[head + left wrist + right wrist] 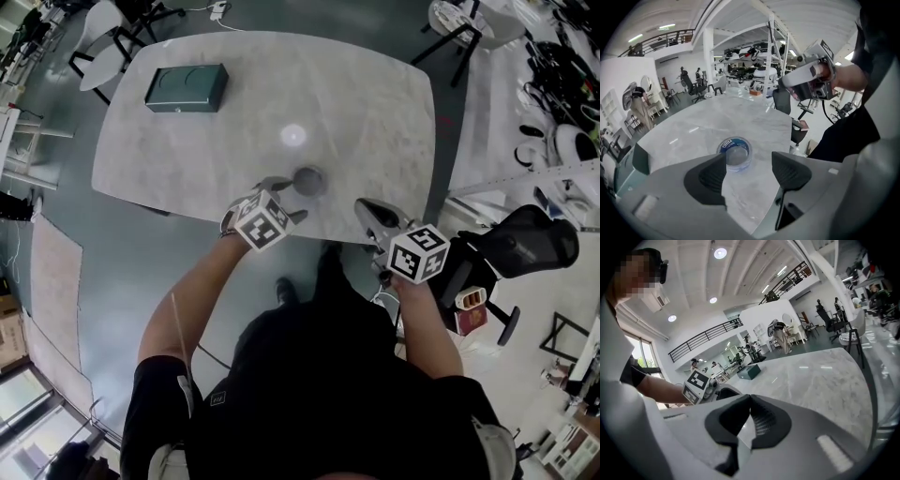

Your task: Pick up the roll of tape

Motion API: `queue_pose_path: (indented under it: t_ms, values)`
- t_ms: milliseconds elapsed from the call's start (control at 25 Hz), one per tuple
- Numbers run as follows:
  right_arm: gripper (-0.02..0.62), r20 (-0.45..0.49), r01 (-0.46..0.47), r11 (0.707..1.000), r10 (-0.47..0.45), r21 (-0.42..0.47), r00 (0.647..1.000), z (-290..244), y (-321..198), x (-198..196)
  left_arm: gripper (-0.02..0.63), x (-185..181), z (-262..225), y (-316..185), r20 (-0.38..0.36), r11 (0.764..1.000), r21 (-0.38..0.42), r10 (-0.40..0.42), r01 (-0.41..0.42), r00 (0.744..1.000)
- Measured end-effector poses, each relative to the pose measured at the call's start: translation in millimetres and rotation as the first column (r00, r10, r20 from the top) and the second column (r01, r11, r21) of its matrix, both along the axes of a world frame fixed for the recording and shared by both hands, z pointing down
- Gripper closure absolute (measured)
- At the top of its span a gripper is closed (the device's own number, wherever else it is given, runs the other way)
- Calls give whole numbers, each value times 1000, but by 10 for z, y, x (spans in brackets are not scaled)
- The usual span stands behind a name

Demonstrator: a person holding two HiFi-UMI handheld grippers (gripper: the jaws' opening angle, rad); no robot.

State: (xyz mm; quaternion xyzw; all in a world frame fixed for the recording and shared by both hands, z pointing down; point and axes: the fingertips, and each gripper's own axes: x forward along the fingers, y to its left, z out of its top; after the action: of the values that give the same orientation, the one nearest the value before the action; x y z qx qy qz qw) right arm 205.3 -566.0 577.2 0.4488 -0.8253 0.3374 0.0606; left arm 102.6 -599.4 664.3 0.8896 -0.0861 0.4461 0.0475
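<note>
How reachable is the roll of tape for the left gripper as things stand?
Probably yes. The left gripper has its jaws open, and the roll of tape lies flat on the table just ahead, slightly off-centre, with nothing in between. A small sideways shift should centre it.

Marble table (356, 84): tape roll (309, 181), green box (186, 88)

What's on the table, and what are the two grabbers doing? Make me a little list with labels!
Table: pale marble top, rounded corners
Roll of tape: lying flat near the person's edge, blue rim
Box: dark green, at the far corner
Left gripper: open, tape just ahead of its jaws, not gripped
Right gripper: shut, empty, near the table's edge
</note>
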Motion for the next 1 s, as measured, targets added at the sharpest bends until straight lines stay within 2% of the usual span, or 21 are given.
queue_pose_path:
  t_ms: [120,280,480,640,800,880,960,1000]
  values:
    - [592,7,-14,1000,14,-9,1000,50,0,58,293,100,119,25,37,996,12,85,-85,996]
    - [592,17,-32,999,32,-15,999,107,-8,110,293,177,307,14,95,987,14,158,-160,983]
    - [592,17,-60,998,60,-26,998,190,-40,237,300,226,599,-6,184,968,-17,251,-252,950]
    - [592,17,-82,996,83,-36,996,244,-38,330,413,243,800,-23,290,937,-23,340,-349,894]
    - [592,15,-96,994,97,-48,995,292,-13,411,457,272,966,-38,402,887,-2,423,-461,812]
    - [592,12,-100,994,100,-53,995,305,-7,451,507,286,1032,-29,441,867,1,447,-498,778]
    - [592,8,-100,994,101,-53,995,298,-12,485,531,304,1056,-14,455,861,-6,456,-509,765]
    - [592,6,-99,994,99,-52,995,292,-15,500,547,321,1044,-10,450,865,-6,450,-501,771]
